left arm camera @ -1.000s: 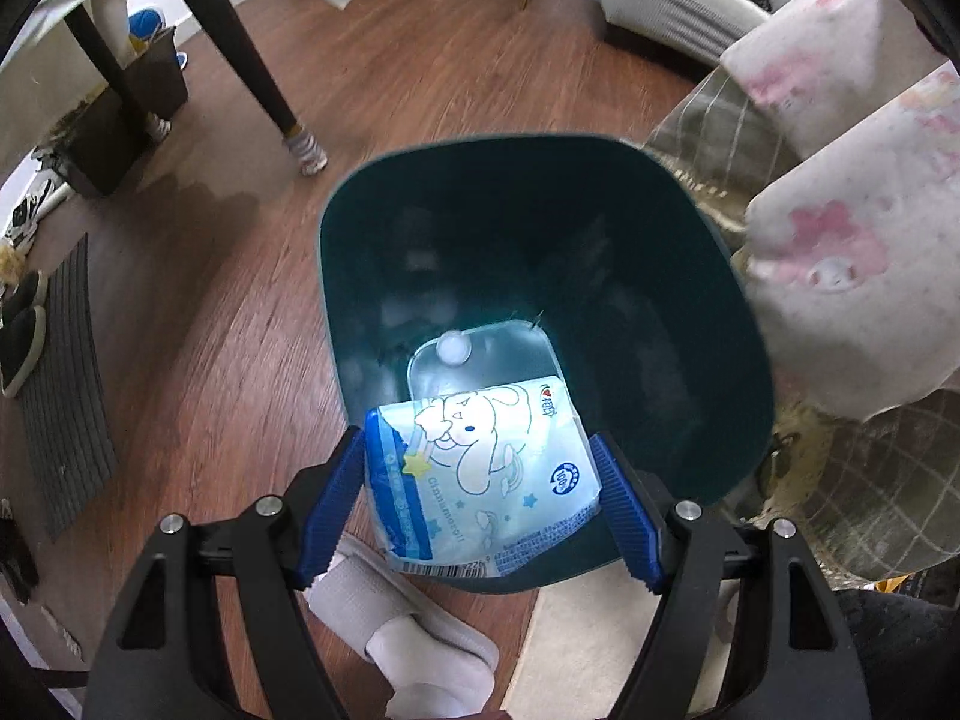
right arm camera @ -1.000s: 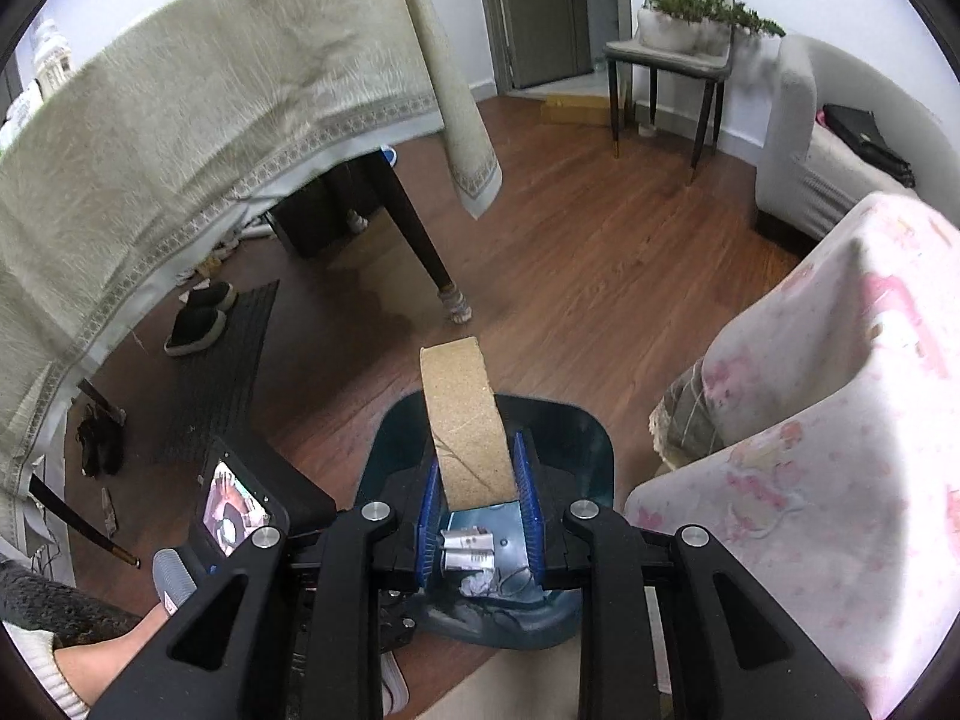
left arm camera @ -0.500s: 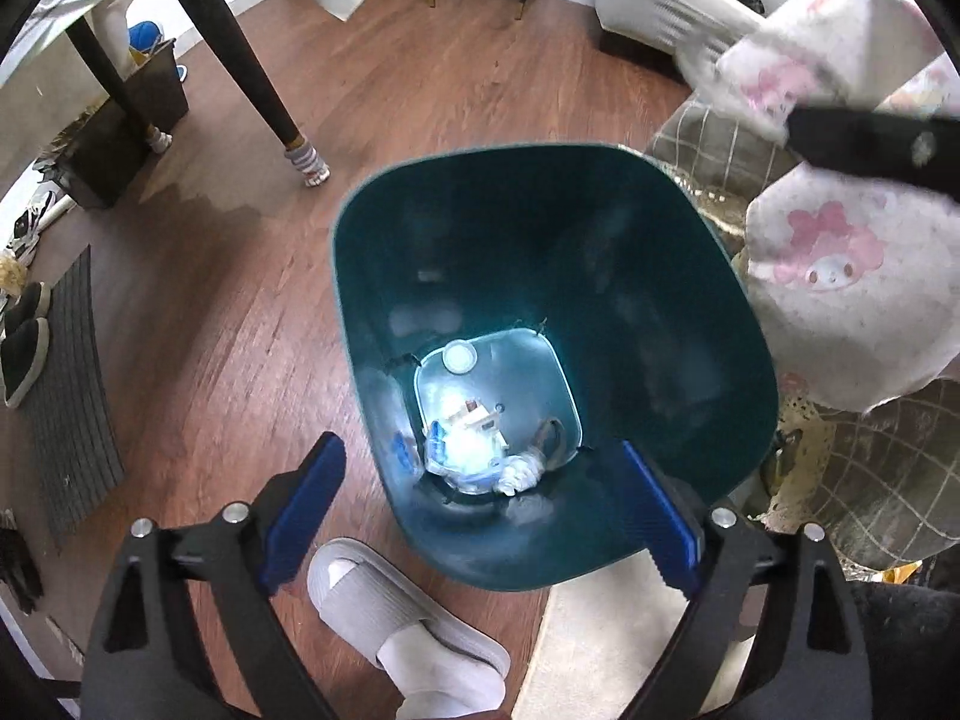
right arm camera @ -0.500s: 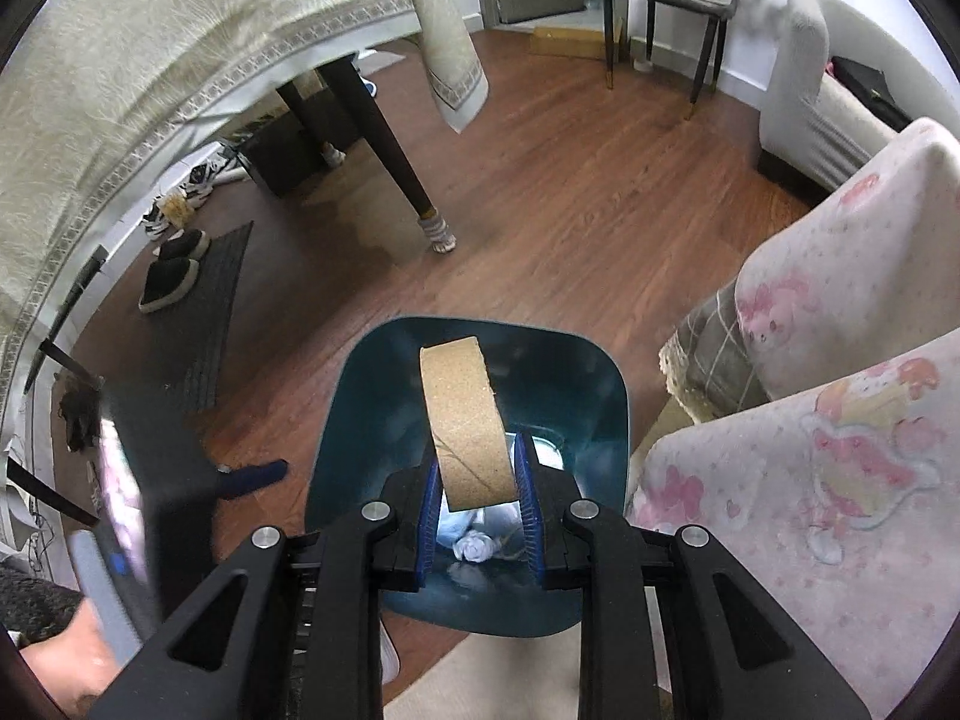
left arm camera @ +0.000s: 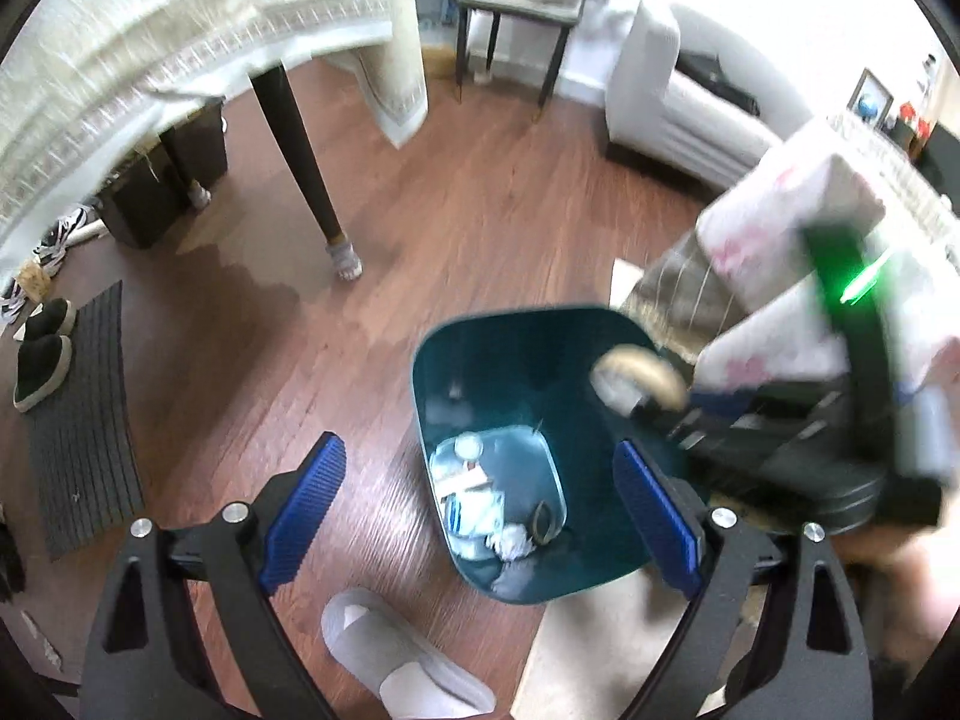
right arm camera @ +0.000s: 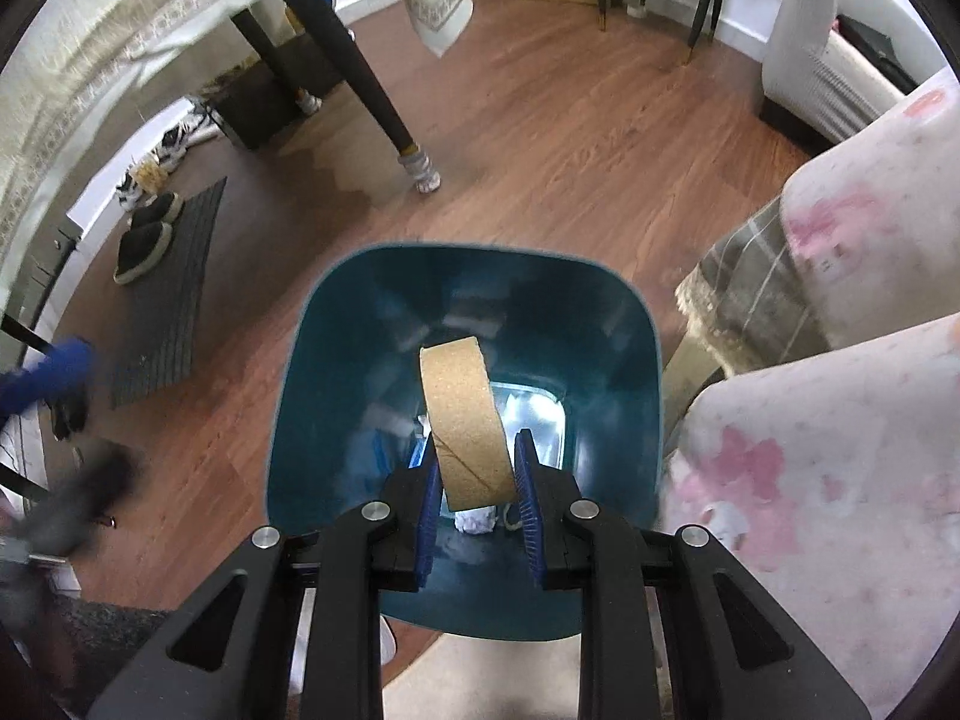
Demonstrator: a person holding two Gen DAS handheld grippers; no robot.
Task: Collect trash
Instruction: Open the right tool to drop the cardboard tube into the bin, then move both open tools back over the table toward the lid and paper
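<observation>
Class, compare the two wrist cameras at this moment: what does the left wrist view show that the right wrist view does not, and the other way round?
Only the left wrist view shows the open, empty left gripper, a white slipper and the right gripper from outside. Only the right wrist view shows the right gripper close up, its pads clamping a cardboard roll above the bin's mouth. Both share the teal trash bin with litter at its bottom, the wooden floor and a dark doormat.

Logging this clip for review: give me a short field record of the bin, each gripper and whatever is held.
bin: teal trash bin on the wood floor, trash at the bottom
left gripper: fingers wide apart, nothing between them
right gripper: shut on cardboard roll, above the bin opening
bin contents: tissue pack, crumpled paper
nearby: white slipper beside bin
</observation>
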